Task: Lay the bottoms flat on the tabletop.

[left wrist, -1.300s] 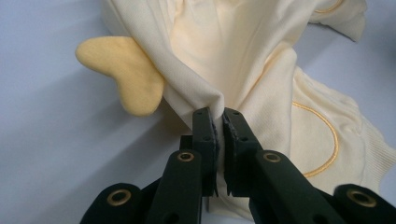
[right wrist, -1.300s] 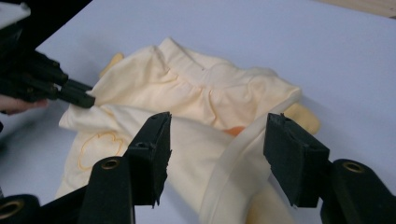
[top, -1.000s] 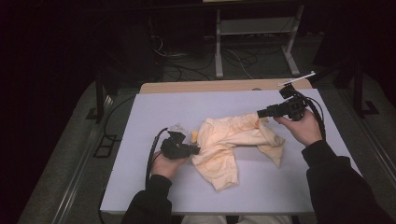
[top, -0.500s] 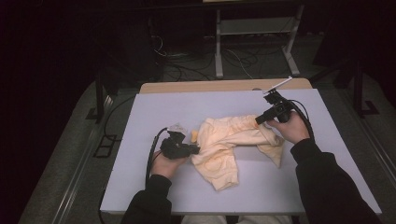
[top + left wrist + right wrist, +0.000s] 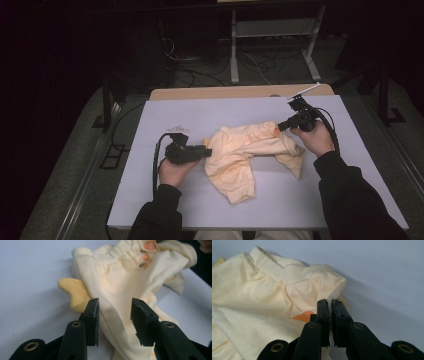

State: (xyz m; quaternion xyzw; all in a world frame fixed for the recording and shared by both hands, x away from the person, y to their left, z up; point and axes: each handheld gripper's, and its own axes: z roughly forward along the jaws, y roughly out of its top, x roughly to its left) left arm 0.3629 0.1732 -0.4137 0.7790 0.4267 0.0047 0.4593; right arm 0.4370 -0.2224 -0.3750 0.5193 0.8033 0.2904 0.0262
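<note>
A pale yellow garment (image 5: 240, 150) lies crumpled in the middle of the white table (image 5: 200, 115). My left gripper (image 5: 207, 150) rests at its left edge. In the left gripper view its jaws (image 5: 115, 312) have just been opening; a fold of the garment (image 5: 120, 282) runs between them and the pads stand off it. My right gripper (image 5: 279, 127) is at the garment's upper right end, by the ribbed collar. Its jaws (image 5: 330, 305) have just been closing and are pinched together on the edge of the cloth (image 5: 262, 297), next to an orange patch (image 5: 303, 316).
A wooden strip (image 5: 240, 92) borders the table's far edge. Beyond it stand a metal frame (image 5: 270, 45) and floor cables in the dark. Bare tabletop lies on all sides of the garment. A deeper yellow flap (image 5: 75, 295) sticks out at the garment's left.
The right gripper came down and to the left onto the garment's collar end and closed there. The left gripper kept its place and its jaws parted.
</note>
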